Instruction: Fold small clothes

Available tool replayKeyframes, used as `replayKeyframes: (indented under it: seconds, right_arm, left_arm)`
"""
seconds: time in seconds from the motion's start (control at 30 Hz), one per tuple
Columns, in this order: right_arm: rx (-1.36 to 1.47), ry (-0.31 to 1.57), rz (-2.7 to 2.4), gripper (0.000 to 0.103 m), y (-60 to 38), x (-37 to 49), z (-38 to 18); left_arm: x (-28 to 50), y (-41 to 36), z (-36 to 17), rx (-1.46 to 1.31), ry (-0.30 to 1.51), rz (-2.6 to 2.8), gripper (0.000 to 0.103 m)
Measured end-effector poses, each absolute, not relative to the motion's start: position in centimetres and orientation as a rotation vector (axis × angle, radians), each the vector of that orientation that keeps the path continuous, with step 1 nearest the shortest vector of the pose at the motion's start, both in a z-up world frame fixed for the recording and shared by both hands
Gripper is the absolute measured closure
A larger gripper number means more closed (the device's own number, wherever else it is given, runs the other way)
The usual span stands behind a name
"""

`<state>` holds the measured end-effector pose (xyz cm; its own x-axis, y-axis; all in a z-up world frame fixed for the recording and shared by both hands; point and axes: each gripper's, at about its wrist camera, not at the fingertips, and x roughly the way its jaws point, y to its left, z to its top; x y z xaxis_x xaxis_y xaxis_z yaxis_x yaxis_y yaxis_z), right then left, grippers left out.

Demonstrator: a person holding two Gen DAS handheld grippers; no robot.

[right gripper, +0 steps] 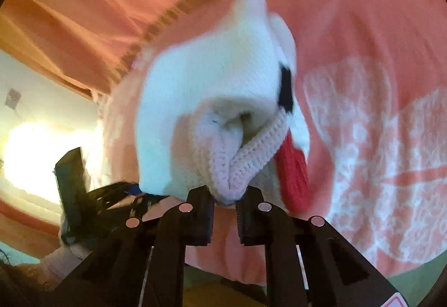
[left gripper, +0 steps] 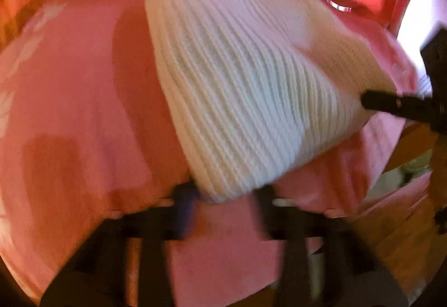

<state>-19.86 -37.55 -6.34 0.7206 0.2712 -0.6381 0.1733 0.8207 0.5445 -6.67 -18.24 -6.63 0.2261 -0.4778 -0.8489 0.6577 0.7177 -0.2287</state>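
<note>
Right wrist: white ribbed knit hat (right gripper: pixel 212 78), red tab, hem bunched btwn right tool (right gripper: pixel 225 202), left tool (left gripper: pixel 223 195) likewise.

White ribbed knit hat (left gripper: pixel 251 89), cream in the shade, lying over a pink cloth (left gripper: pixel 78 89). Faded white print (right gripper: pixel 371 156) on that cloth to the right of the hat. Black patch (right gripper: pixel 285 89) and red knitted tongue (right gripper: pixel 293 173) on the hat's right side; pale lilac-white crocheted rim (right gripper: pixel 240 162) at its near edge. Black tongs (right gripper: pixel 225 205) below the rim. Orange-pink striped drapery (right gripper: pixel 83 14) beyond the hat.
</note>
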Motion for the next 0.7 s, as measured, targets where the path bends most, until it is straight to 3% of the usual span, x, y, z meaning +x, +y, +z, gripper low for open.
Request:
replayKeyframes:
  seconds: [0.13,0.27,0.33,0.4,0.47,0.5,0.57,0.7]
  right_arm:
    - [0.643,0.674,0.084,0.092,-37.1,-22.8,-4.4]
    - [0.687,0.953,-0.041,0.088,-37.7,-21.0,-11.7]
    - [0.677,0.969,-0.032,0.082,-37.3,-21.2,-11.2]
    - [0.615,0.884,-0.043,0.07,-37.1,-22.1,-8.2]
    - [0.598,0.821,-0.045,0.042,-37.7,-22.6,-6.0]
    - [0.589,0.78,-0.045,0.038,-38.3,-22.4,-4.5]
    - [0.564,0.741,-0.049,0.027,-39.1,-21.1,-2.7]
    - [0.625,0.804,-0.011,0.026,-41.5,-15.4,-3.3]
  left_arm:
    - [-5.1,-15.1,-6.0,0.047,1.095,-0.754,0.083]
    - [-5.4,-14.4,-7.7,0.079,1.141,-0.7,0.079]
    - [-6.4,-14.7,-6.6,0.127,1.134,-0.716,0.079]
    - [-7.2,-14.2,-4.6,0.087,1.11,-0.761,0.068]
    - [-6.6,-13.8,-2.8,0.028,1.08,-0.781,0.029]
    - [-6.1,-13.5,-1.6,-0.013,1.06,-0.784,0.019]
    - [-4.5,-14.0,-0.1,-0.053,1.024,-0.798,0.013]
    - [0.5,-17.1,-0.4,-0.048,1.016,-0.787,0.009]
